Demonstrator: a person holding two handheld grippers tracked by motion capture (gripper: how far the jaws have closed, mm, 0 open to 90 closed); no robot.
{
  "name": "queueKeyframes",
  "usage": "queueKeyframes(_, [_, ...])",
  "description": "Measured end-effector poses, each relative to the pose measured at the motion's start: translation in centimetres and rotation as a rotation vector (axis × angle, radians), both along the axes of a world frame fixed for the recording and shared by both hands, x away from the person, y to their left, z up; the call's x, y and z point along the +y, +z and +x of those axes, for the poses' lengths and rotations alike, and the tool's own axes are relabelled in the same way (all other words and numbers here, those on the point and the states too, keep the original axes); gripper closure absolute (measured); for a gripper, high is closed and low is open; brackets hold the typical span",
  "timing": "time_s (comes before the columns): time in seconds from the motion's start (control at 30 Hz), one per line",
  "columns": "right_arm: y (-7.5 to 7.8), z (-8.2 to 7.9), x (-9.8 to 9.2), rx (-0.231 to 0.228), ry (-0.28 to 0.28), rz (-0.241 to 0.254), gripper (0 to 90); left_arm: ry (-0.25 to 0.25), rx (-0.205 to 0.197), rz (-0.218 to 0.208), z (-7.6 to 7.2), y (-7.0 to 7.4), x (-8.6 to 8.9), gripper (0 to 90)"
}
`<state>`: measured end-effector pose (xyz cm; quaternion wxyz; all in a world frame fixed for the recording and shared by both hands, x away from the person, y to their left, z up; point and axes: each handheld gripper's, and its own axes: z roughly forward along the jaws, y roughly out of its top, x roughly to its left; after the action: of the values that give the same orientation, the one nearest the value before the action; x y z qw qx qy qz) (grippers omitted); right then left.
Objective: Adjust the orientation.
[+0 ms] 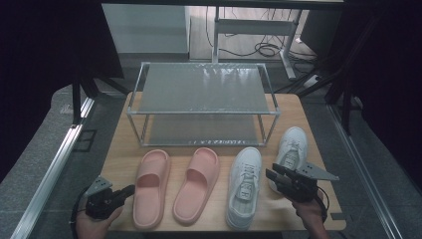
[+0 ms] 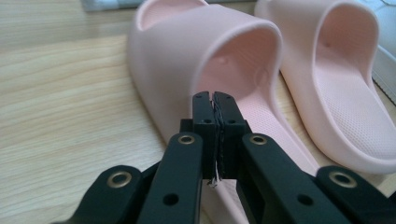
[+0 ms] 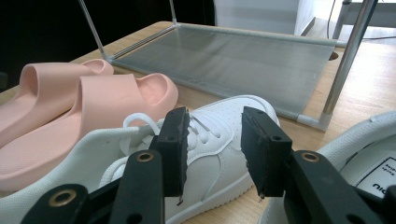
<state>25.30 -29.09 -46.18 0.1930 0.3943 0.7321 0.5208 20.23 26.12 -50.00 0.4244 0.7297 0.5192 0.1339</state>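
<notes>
At the near edge of the desk [image 1: 122, 149] we list two hand-held tools. Towards the near left corner, our left gripper [image 1: 130, 189] has its jaws pressed flat together with nothing between them; its tips point at the heel end of the left pink slipper [image 1: 150, 185], just short of it. In the left gripper view the closed left gripper [image 2: 215, 100] sits in front of that slipper's [image 2: 205, 60] strap opening.

Towards the near right corner, our right gripper [image 1: 270, 174] stands with jaws wide apart and empty, between the two white sneakers. In the right gripper view the right gripper [image 3: 212, 128] frames the left white sneaker [image 3: 205, 154] lying beyond its open jaws, pads clear of it.

Next, a row of four items across the near half of the desk, toes pointing to the far edge:
- the left pink slipper, nearest the left edge;
- the right pink slipper [image 1: 198, 183] just beside it;
- the left white sneaker [image 1: 244, 186], laced;
- the right white sneaker [image 1: 291, 149], nearest the right edge, set slightly farther back.

Beyond the row, along the far edge, stands a two-tier shoe rack [image 1: 201, 89] with metal tubes and grey mesh shelves.
</notes>
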Motion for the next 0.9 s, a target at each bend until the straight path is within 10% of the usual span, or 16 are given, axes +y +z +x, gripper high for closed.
queueKeyframes(0.9, [-0.2,0.1,0.0,0.006,0.006,-0.006,60.3,-0.002,0.051,0.03,2.7,-0.9,0.3,88.9])
